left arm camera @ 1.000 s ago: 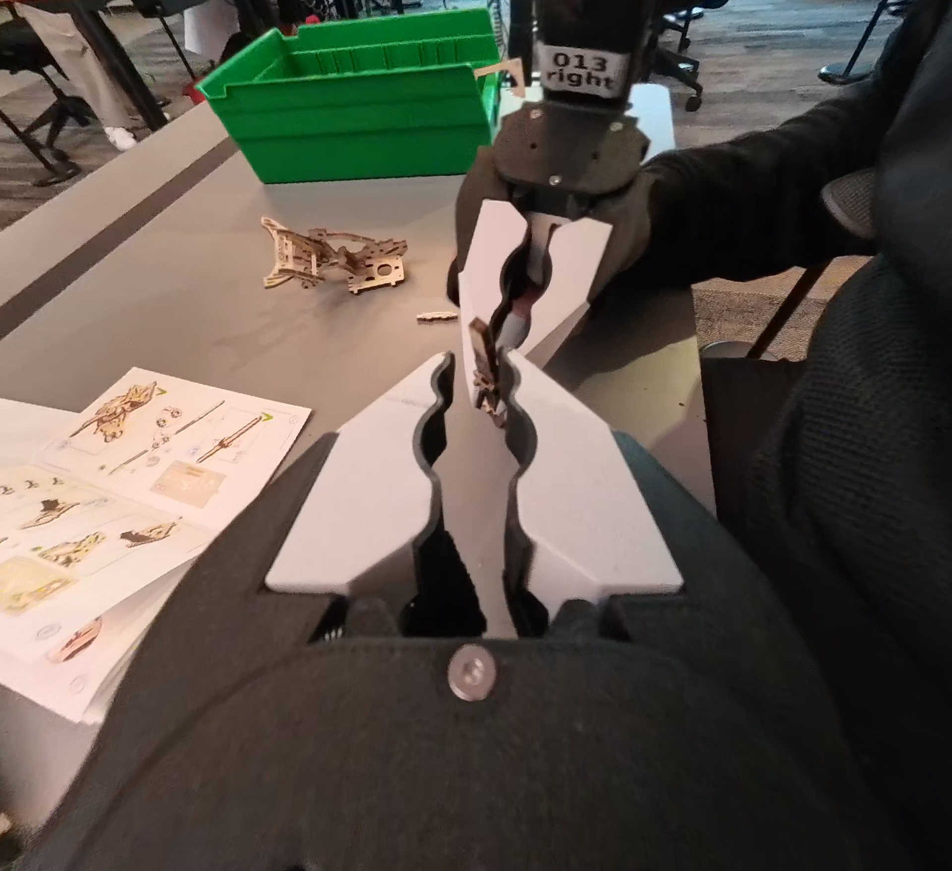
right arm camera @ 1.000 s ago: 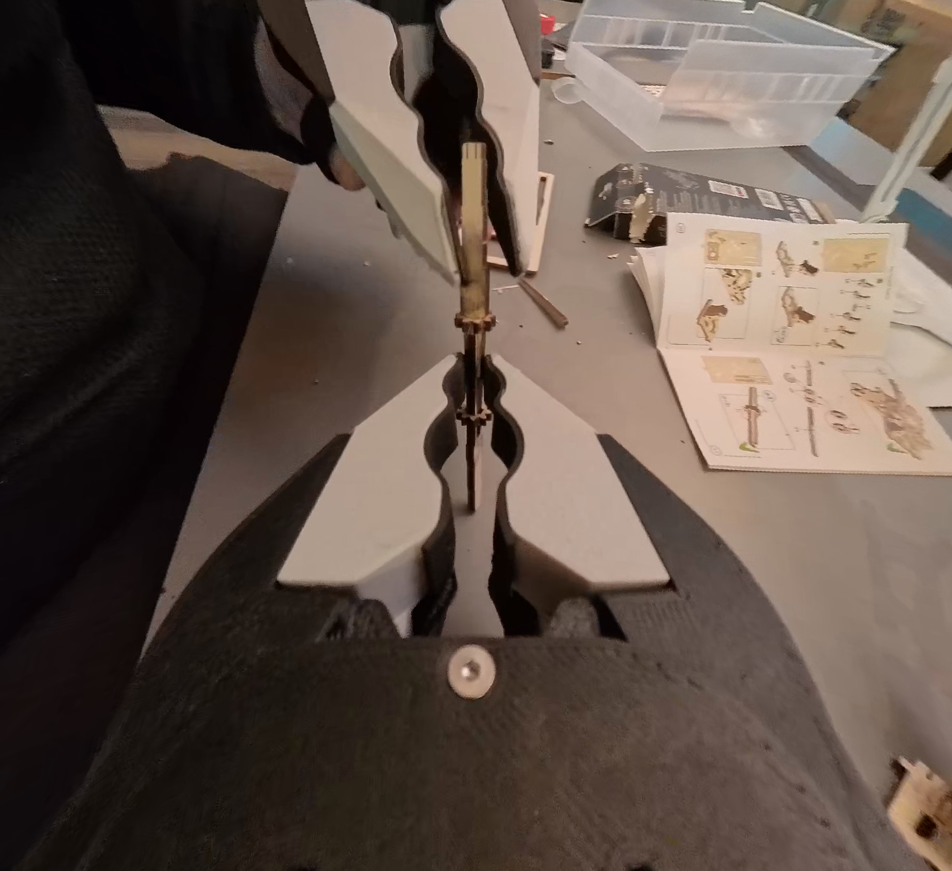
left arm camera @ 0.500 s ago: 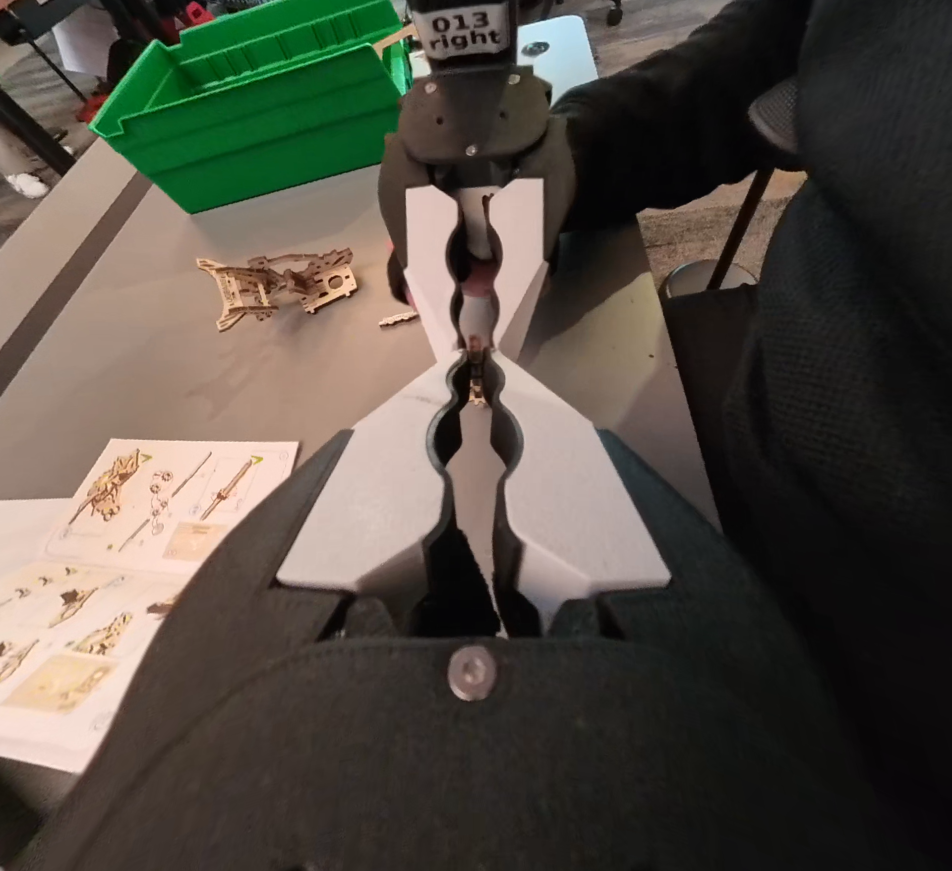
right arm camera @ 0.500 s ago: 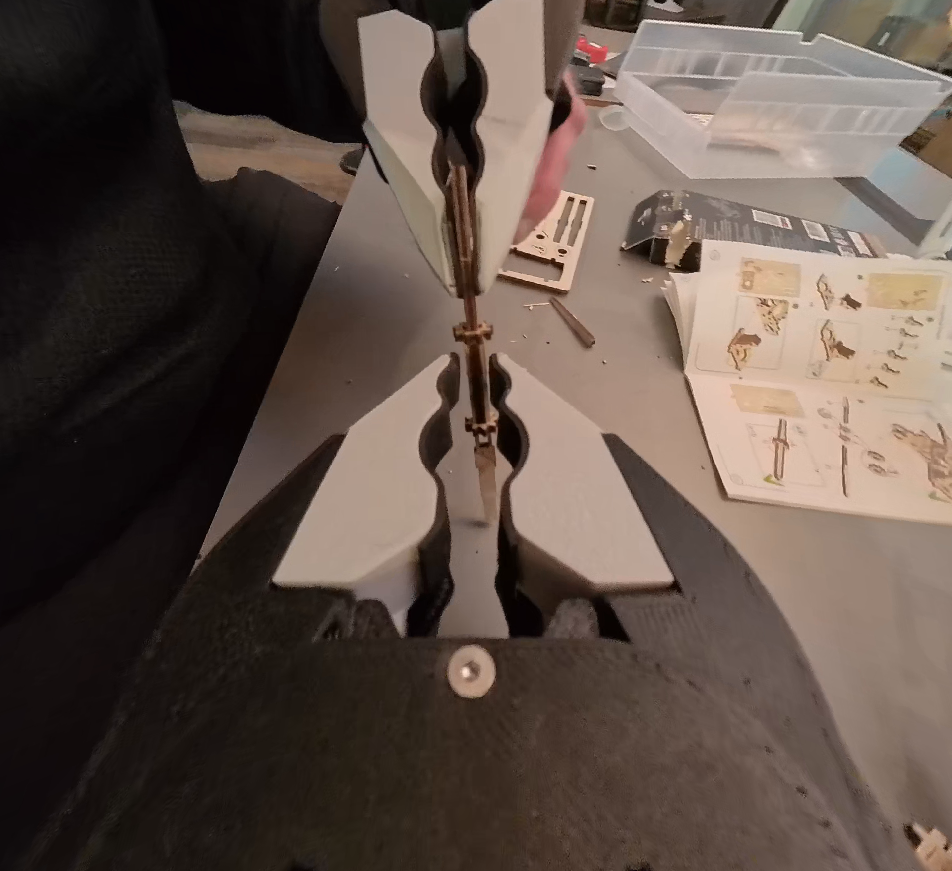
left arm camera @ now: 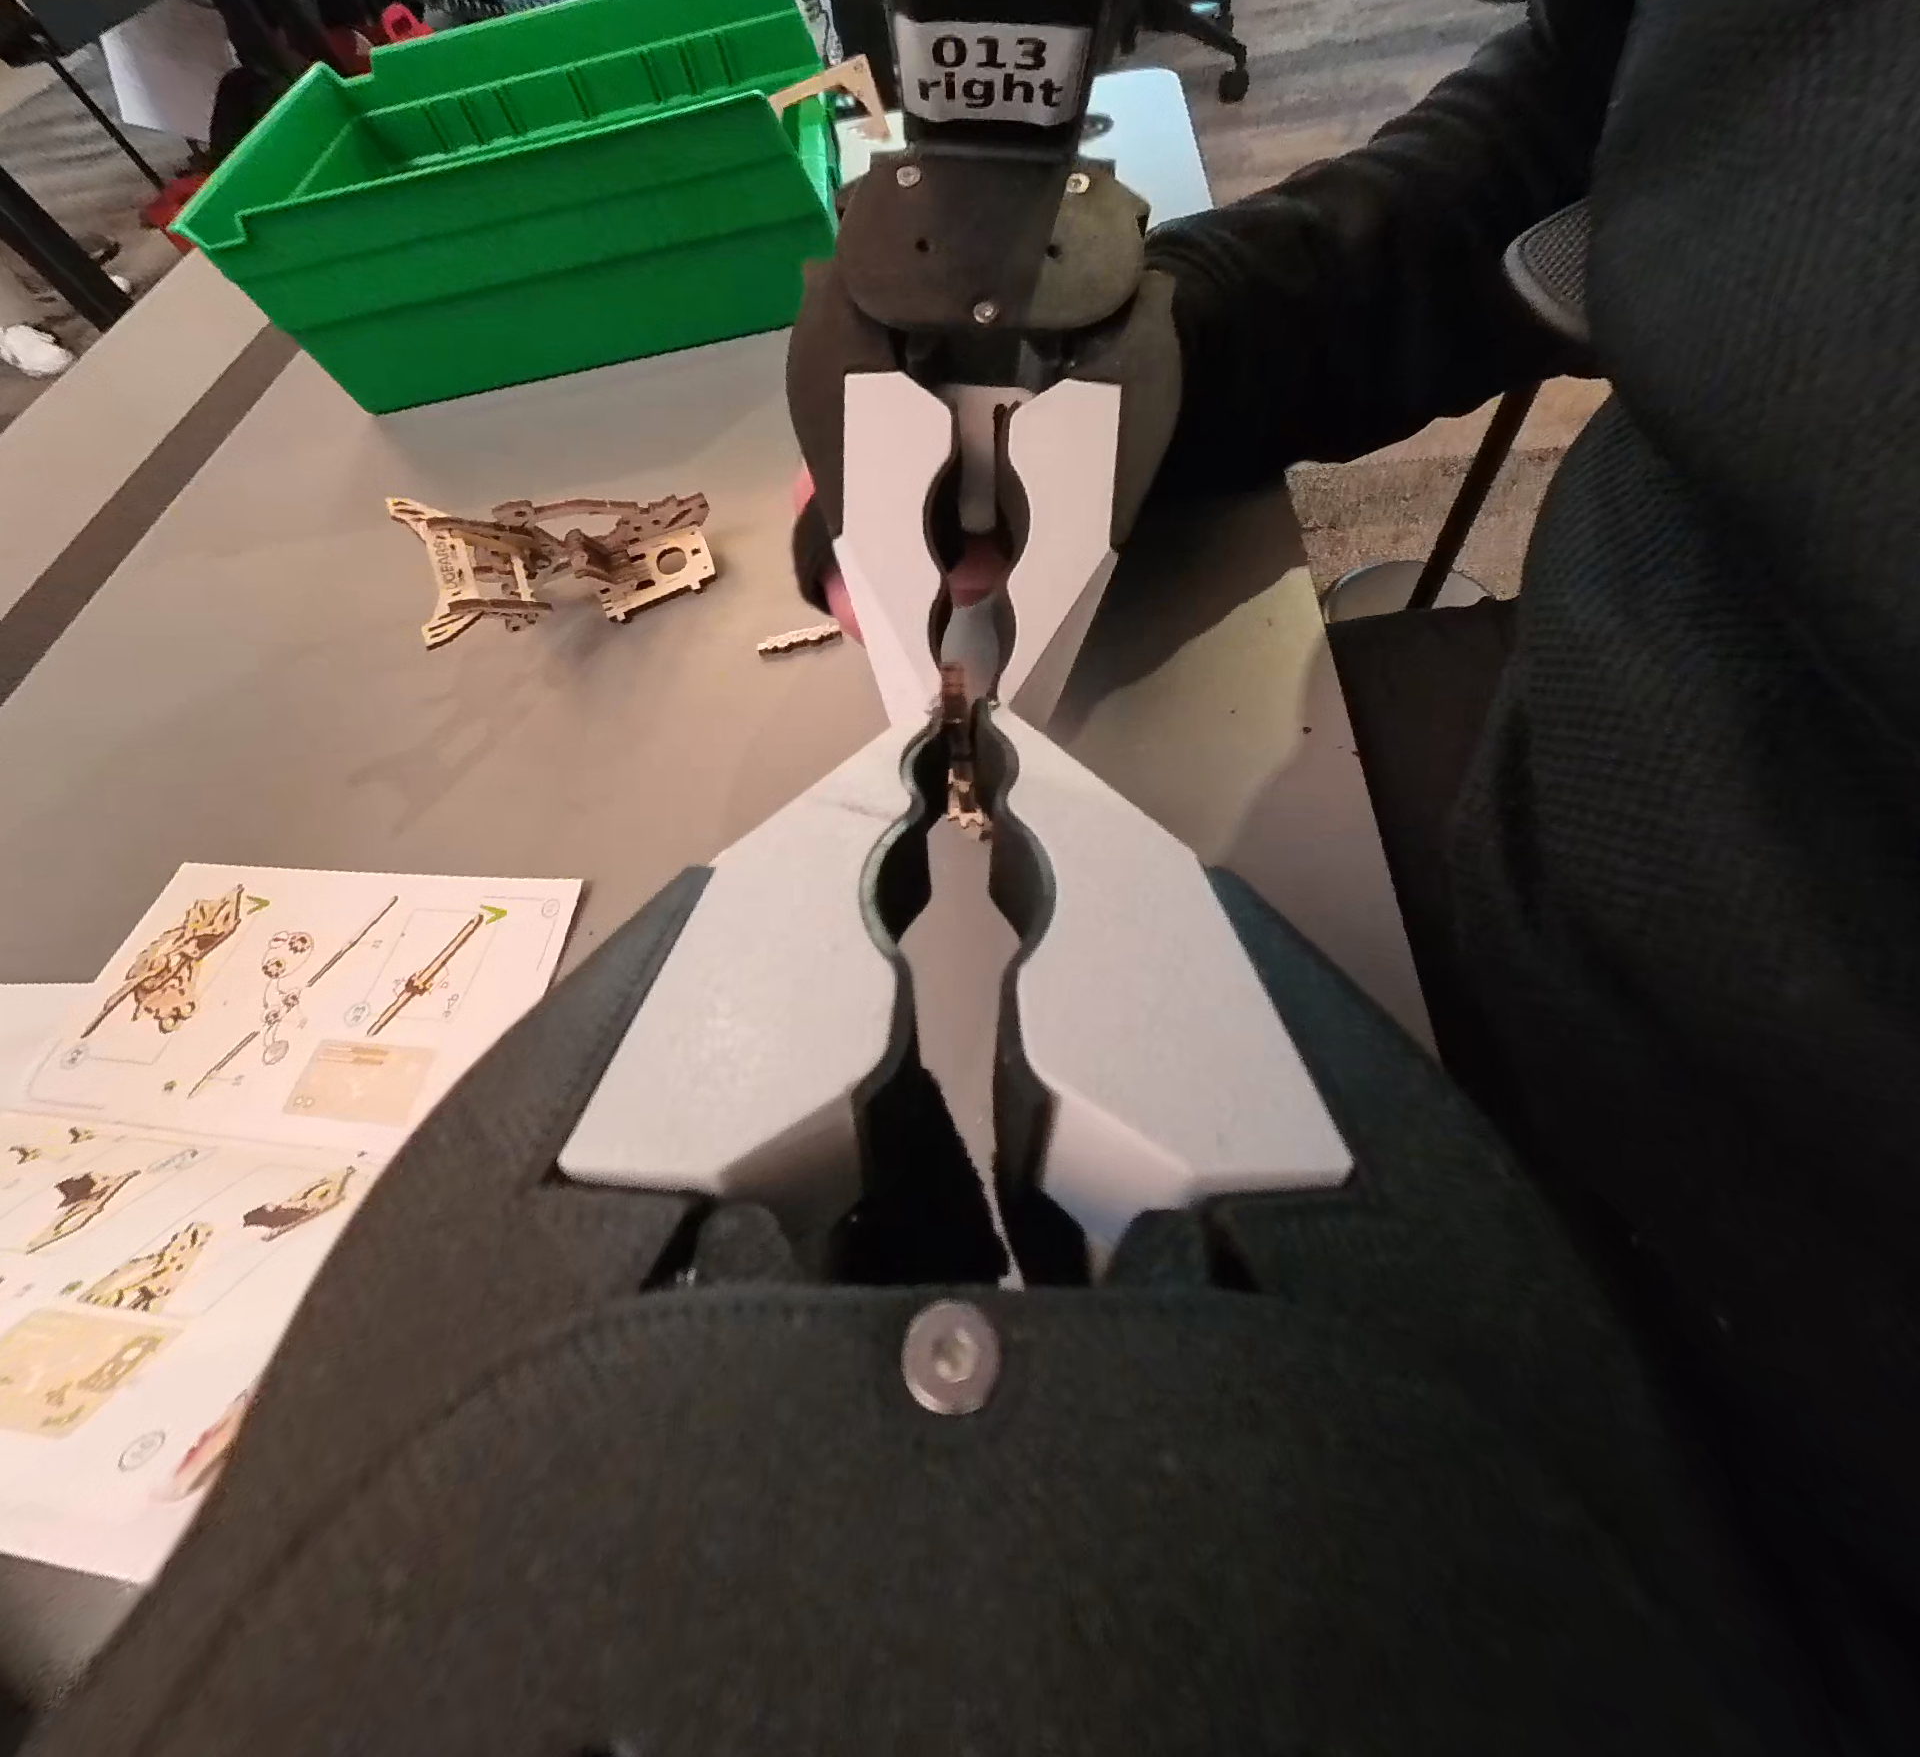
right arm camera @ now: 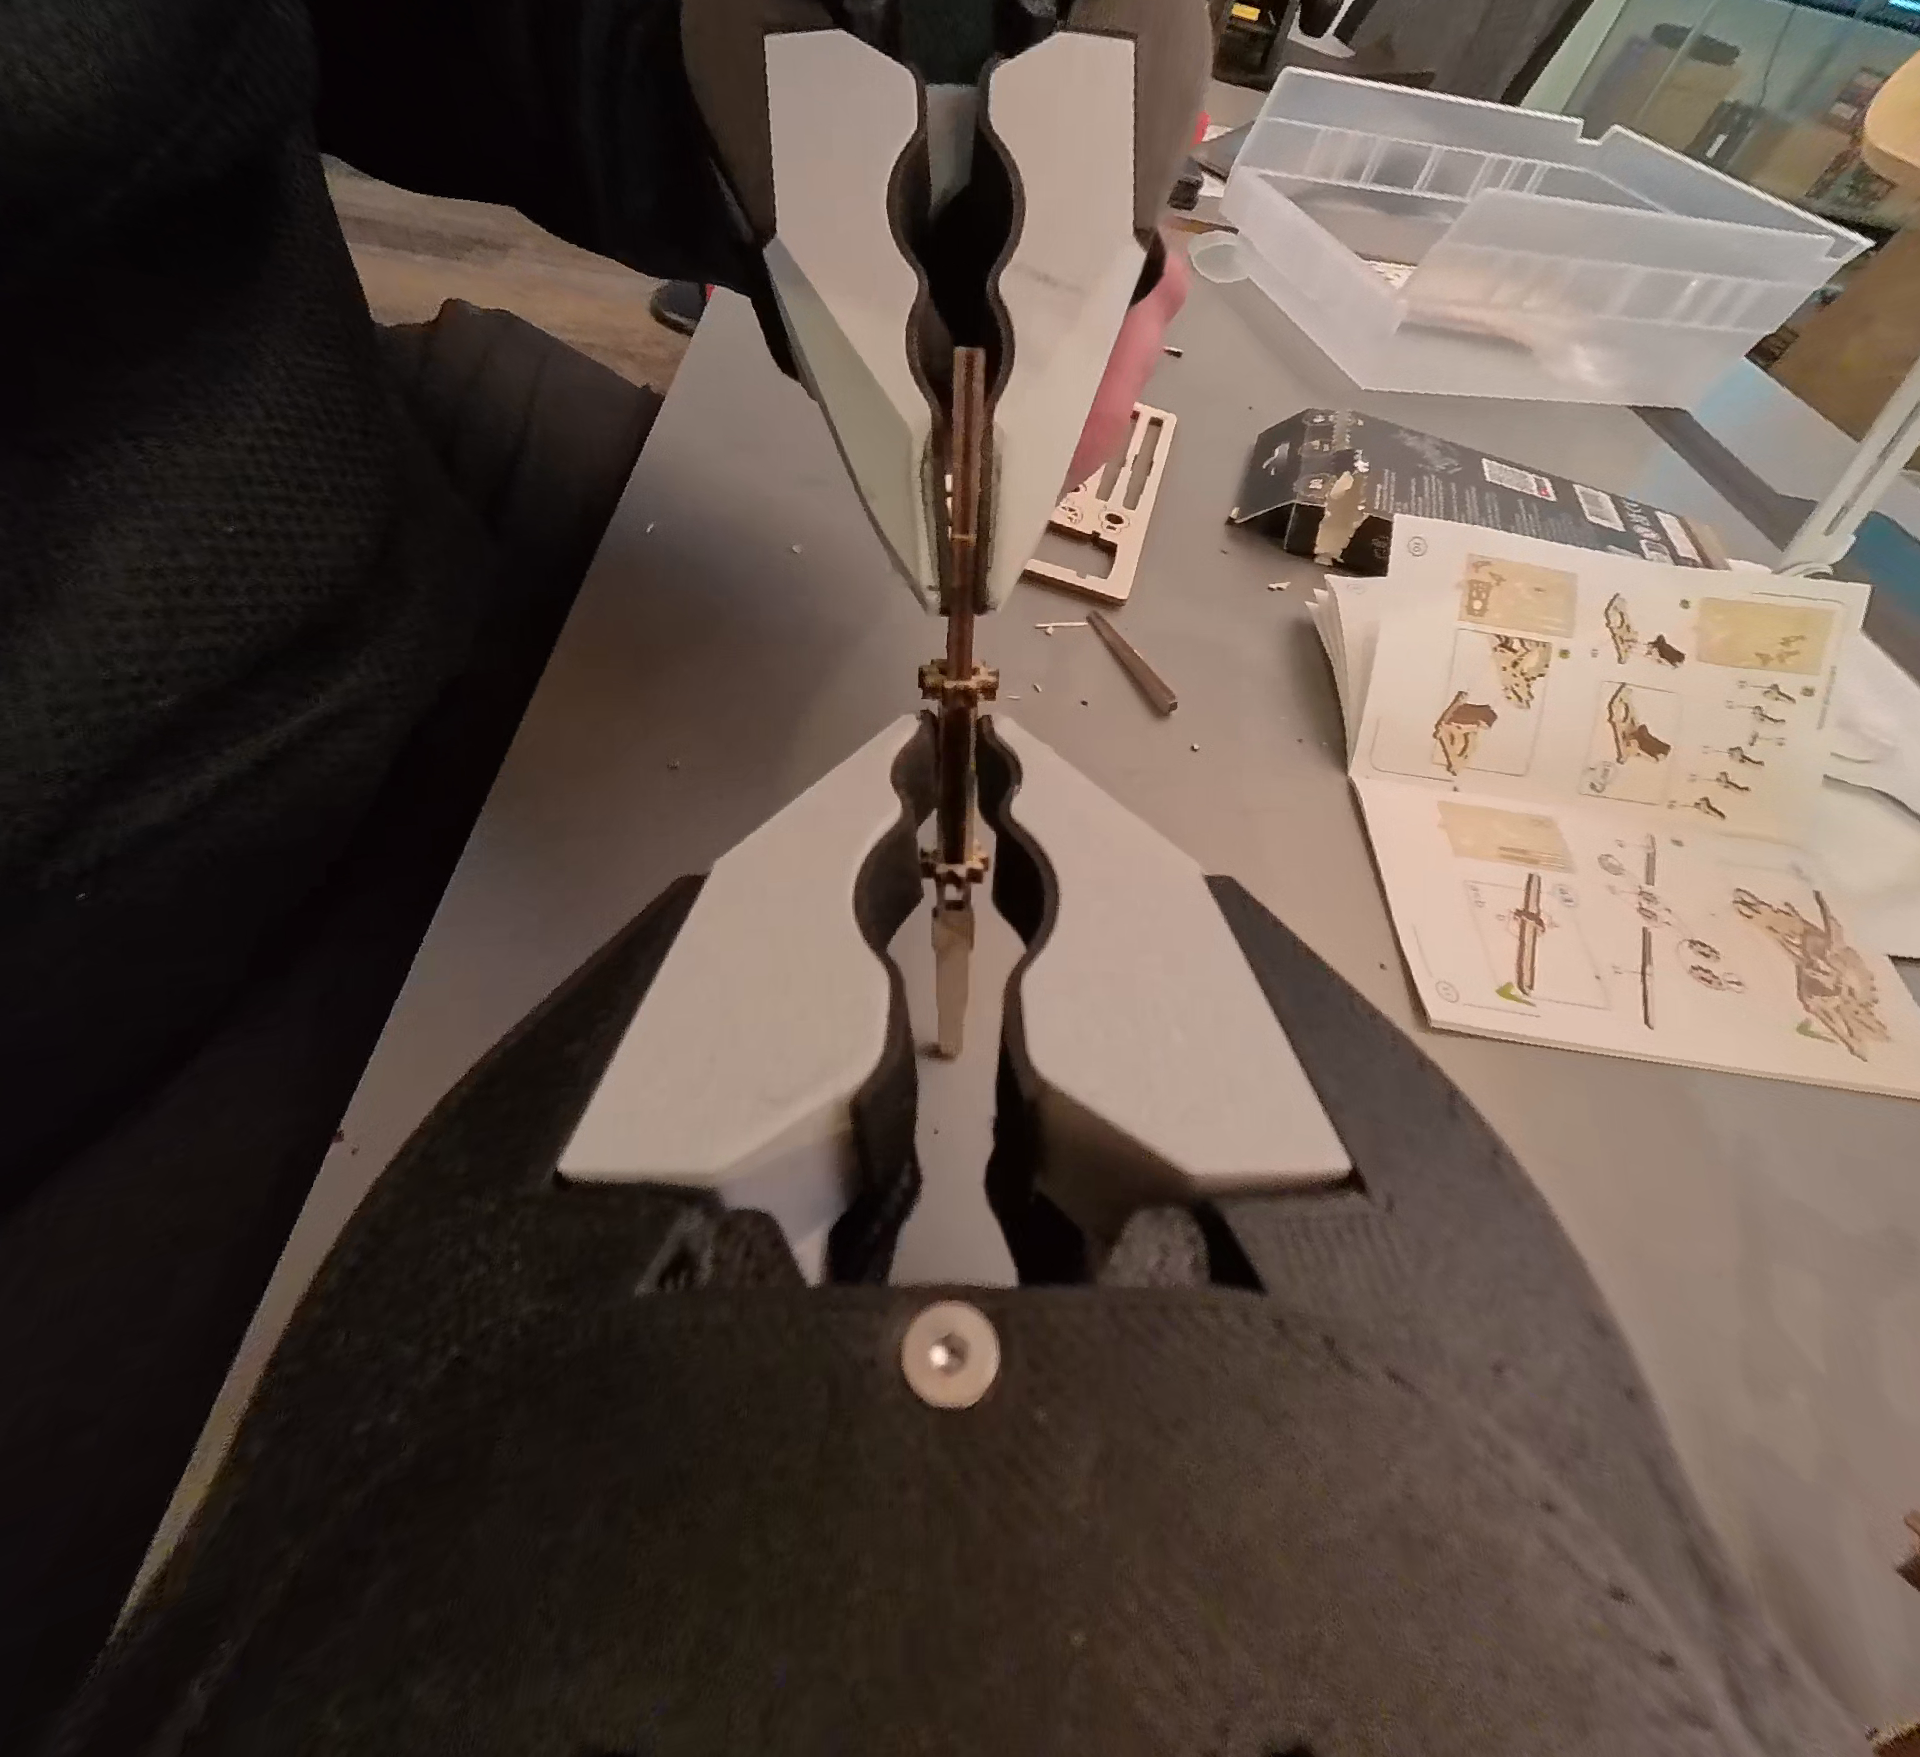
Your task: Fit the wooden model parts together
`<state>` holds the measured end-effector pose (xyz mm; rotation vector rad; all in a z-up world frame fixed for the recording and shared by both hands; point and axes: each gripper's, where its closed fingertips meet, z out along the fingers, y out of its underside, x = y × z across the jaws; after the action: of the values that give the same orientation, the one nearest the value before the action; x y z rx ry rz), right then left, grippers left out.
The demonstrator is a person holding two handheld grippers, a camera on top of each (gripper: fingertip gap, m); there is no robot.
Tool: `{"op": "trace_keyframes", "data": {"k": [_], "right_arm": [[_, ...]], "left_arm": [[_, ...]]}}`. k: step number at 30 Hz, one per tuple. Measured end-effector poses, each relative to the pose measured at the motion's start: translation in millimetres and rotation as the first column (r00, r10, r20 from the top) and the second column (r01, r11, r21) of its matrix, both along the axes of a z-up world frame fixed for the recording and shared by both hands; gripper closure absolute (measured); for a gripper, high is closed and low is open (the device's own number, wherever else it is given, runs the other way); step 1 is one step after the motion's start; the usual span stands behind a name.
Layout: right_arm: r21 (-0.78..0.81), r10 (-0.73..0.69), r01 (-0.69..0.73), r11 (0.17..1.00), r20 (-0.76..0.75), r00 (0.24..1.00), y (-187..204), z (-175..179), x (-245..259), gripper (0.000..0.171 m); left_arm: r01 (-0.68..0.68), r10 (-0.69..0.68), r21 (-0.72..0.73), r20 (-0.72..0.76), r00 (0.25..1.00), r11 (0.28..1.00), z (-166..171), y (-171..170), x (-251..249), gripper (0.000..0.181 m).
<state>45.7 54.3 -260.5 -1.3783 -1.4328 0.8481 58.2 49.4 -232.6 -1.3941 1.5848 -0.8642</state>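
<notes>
A thin wooden rod (right arm camera: pixel 962 642) carrying two small toothed wheels is held in the air between both grippers, which meet tip to tip. My right gripper (right arm camera: pixel 956 731) is shut on the rod's near part, with one wheel (right arm camera: pixel 954 868) inside its jaws and one wheel (right arm camera: pixel 958 681) just past its tips. My left gripper (right arm camera: pixel 961 601) is shut on the rod's far end. In the left wrist view, the left gripper (left arm camera: pixel 958 741) pinches the rod (left arm camera: pixel 962 788), and the right gripper (left arm camera: pixel 961 694) faces it. A partly built wooden model (left arm camera: pixel 561 564) lies on the grey table (left arm camera: pixel 312 720).
A green bin (left arm camera: pixel 520 201) stands at the table's far side and a small wooden piece (left arm camera: pixel 798 639) lies near the model. Instruction sheets (right arm camera: pixel 1610 824), a black box (right arm camera: pixel 1455 502), a clear plastic bin (right arm camera: pixel 1507 253), a punched wooden sheet (right arm camera: pixel 1112 523) and a dark stick (right arm camera: pixel 1132 663) lie around.
My left gripper went from open beside the rod to shut on its end. Both grippers have lined up tip to tip and have held steady since half a second ago.
</notes>
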Motion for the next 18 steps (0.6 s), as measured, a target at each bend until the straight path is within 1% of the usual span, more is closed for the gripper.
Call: {"op": "trace_keyframes", "data": {"k": [4, 11, 14, 17, 18], "right_arm": [[-0.004, 0.002, -0.002, 1.0, -0.04, 0.999, 0, 5, 1, 0.167], [-0.014, 0.025, -0.025, 1.0, -0.025, 0.999, -2, 3, 2, 0.168], [-0.024, 0.011, -0.012, 1.0, -0.038, 0.999, 2, 5, 3, 0.168], [-0.043, -0.002, -0.001, 0.999, -0.063, 0.998, 4, 7, 5, 0.168], [-0.051, -0.004, 0.0, 0.999, -0.072, 0.997, 4, 7, 4, 0.168]], "left_arm": [[-0.013, 0.013, -0.005, -0.008, 1.0, 1.0, -3, 2, -3, 0.179], [0.001, -0.001, -0.014, -0.009, 1.0, 1.0, -4, 0, -3, 0.179], [-0.029, 0.029, -0.02, 0.004, 1.0, 0.999, -4, 5, -1, 0.178], [-0.074, 0.074, -0.039, 0.003, 0.997, 0.997, -9, 11, 1, 0.16], [-0.081, 0.082, -0.049, 0.011, 0.997, 0.996, -10, 12, 3, 0.163]]}}
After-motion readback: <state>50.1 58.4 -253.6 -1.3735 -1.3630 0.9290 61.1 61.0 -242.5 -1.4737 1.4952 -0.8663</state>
